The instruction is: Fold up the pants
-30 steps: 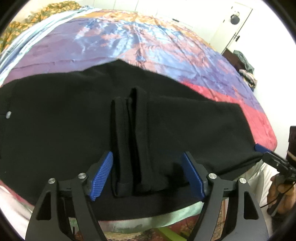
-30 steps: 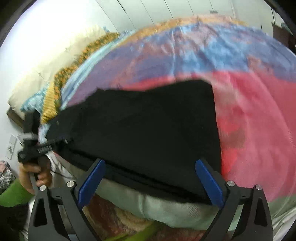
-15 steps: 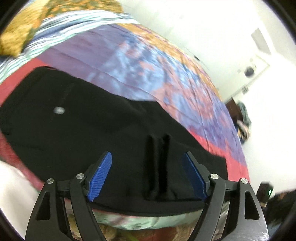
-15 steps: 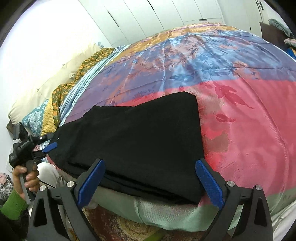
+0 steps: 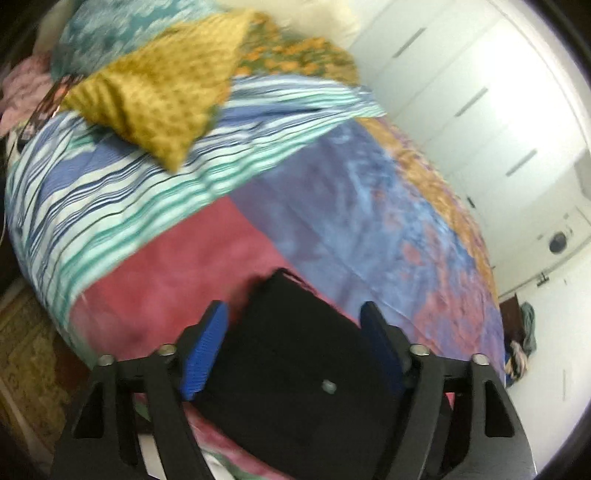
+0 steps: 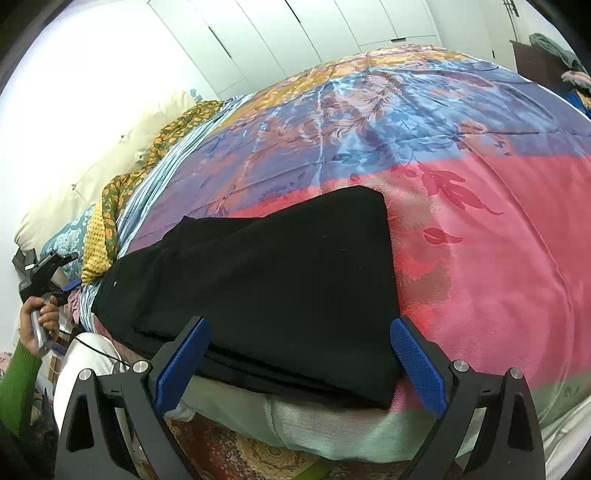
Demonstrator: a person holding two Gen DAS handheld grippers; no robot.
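Black pants [image 6: 280,280] lie folded lengthwise along the near edge of the bed. In the left wrist view their waist end [image 5: 295,369], with a small metal button, fills the space between the fingers. My left gripper [image 5: 295,349] is open and empty, just above that waist end; it also shows far left in the right wrist view [image 6: 51,269], held in a hand. My right gripper [image 6: 299,362] is open and empty, its blue pads at the bed's near edge over the leg end of the pants.
The bed has a shiny patchwork cover [image 6: 480,229] in pink, blue, purple and orange. Pillows [image 5: 155,92] lie at the head, over a striped sheet [image 5: 110,192]. White wardrobe doors [image 6: 332,33] line the far wall. A patterned rug [image 6: 240,454] lies below.
My left gripper has swung left along the pants to the waist end and now faces the pillows. The right gripper has held nearly still, open throughout.
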